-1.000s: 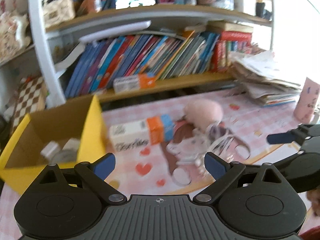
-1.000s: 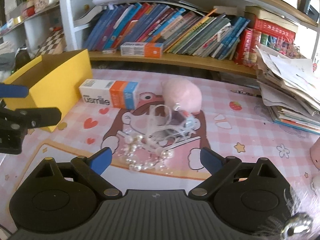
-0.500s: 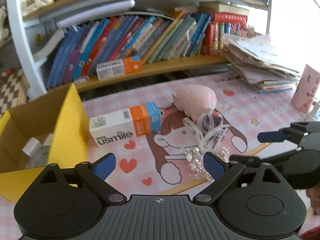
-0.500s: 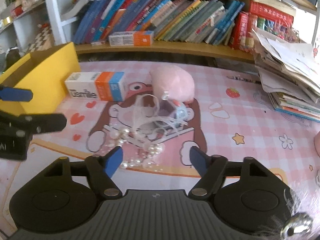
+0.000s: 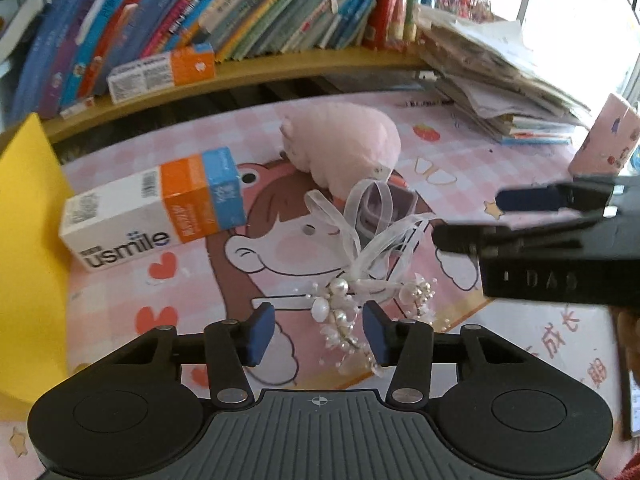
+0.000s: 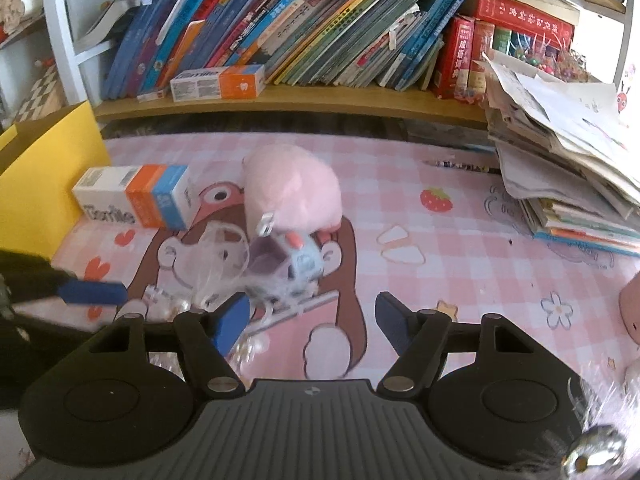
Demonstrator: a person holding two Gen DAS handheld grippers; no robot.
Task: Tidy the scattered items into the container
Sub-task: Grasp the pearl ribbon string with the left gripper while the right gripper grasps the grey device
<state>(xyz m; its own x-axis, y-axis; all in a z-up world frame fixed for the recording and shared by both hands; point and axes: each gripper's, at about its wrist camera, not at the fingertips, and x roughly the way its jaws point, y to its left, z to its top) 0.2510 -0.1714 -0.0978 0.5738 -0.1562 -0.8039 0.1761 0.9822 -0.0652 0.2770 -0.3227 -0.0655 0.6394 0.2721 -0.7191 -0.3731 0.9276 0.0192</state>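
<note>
Left wrist view shows the white pearl-and-ribbon hair ornament lying straight between the parted pads of the left gripper, nearer than the also parted right gripper.

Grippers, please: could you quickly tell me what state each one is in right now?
Left gripper: open, jaws either side of the pearl hairpiece, not gripping.
Right gripper: open, empty.

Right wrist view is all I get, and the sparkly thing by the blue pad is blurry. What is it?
Observer: A white ribbon bow with pearl beads, lying on the pink mat.
Operator: Is the other grabber holding it?
Observer: No. The left gripper is open, one blue pad on each side of the pearls.
Operator: What does the box say?
Observer: The orange-and-blue box reads "usmile".
</note>
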